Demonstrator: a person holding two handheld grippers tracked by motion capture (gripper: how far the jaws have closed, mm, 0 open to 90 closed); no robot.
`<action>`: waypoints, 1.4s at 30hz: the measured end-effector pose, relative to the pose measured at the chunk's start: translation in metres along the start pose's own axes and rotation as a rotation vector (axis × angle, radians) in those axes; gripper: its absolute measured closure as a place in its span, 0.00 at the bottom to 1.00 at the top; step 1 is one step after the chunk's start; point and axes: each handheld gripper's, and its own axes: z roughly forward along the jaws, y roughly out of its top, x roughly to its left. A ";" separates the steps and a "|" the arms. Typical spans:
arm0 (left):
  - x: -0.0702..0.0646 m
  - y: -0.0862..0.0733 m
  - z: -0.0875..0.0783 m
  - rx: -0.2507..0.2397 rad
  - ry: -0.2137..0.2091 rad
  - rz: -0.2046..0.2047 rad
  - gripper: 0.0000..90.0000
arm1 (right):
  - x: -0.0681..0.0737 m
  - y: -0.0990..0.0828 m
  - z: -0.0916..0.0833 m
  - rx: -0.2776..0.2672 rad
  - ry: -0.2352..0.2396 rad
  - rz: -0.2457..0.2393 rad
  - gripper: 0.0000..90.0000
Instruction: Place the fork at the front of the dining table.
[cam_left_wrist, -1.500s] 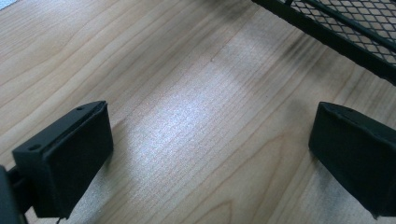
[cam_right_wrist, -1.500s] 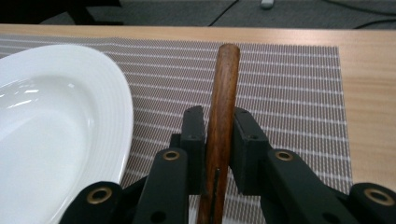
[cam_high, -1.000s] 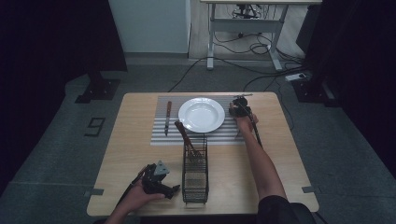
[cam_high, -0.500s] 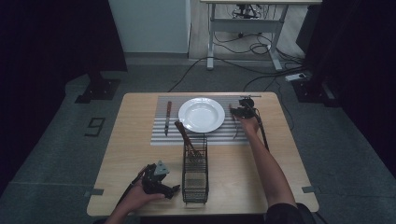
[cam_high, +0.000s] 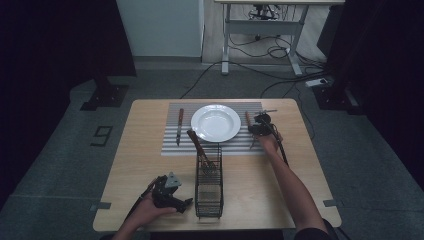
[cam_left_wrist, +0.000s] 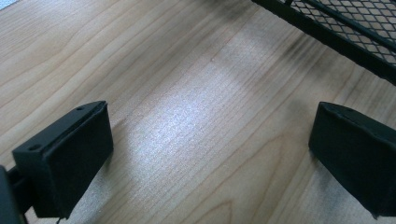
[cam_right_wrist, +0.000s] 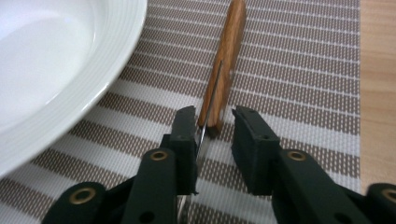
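Note:
A white plate (cam_high: 216, 122) sits in the middle of a striped placemat (cam_high: 170, 147). Just right of the plate (cam_right_wrist: 56, 60) lies a wooden-handled utensil (cam_right_wrist: 226, 56), flat on the mat, its handle (cam_high: 247, 119) pointing away from me. My right gripper (cam_right_wrist: 212, 135) straddles the near end of that handle. Its jaws have just been closing. The metal neck runs along the left pad, and the right pad stands apart from the wood. My left gripper (cam_high: 167, 192) rests on the bare table near the front edge, and its jaws (cam_left_wrist: 210, 154) are wide open with nothing between them.
A black wire basket (cam_high: 208, 182) stands at the table's middle front, with a wooden-handled utensil (cam_high: 197, 145) leaning out of it. Its mesh (cam_left_wrist: 355, 28) is close to the left gripper. A knife (cam_high: 179, 125) lies on the mat left of the plate.
The right gripper has shifted a little toward me along the mat beside the plate. The left hand has stayed put.

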 end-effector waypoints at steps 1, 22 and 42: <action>0.000 0.000 0.000 0.000 -0.001 0.000 0.00 | 0.000 0.000 0.001 -0.006 -0.006 -0.002 0.81; 0.000 0.000 0.000 0.000 -0.001 0.000 0.00 | -0.009 0.014 0.022 -0.069 0.013 0.086 0.82; 0.000 0.000 0.000 0.000 0.000 0.000 0.00 | -0.016 0.009 -0.009 -0.097 -0.007 0.023 0.60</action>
